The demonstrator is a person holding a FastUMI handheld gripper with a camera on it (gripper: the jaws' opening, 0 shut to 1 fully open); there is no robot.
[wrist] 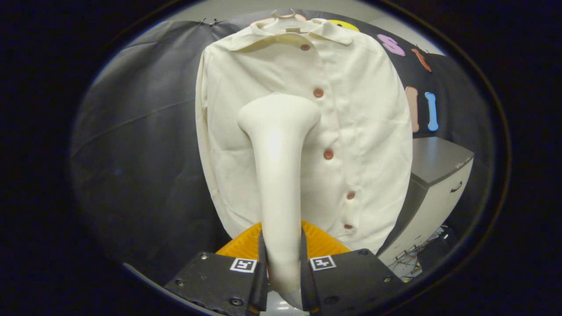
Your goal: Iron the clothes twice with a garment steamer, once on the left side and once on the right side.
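Claw clamping one steamer, one shirt, five buttons

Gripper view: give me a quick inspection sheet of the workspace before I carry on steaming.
Surface: no table seen; the work face is the hanging shirt's front.
Job's things: cream shirt on a hanger, buttoned, brown buttons down the placket. Steamer held upright, its head over the shirt's front just beside the placket; contact with the cloth cannot be told.
Clutter: orange ribbed object just beyond the fingers, under the shirt's hem.
Grippers: gripper shut on the steamer handle, one finger on each side.
Cables: tangle of wires low down beside the cabinet.
Surroundings: black cloth wall behind the shirt; grey cabinet with a drawer handle beside it.
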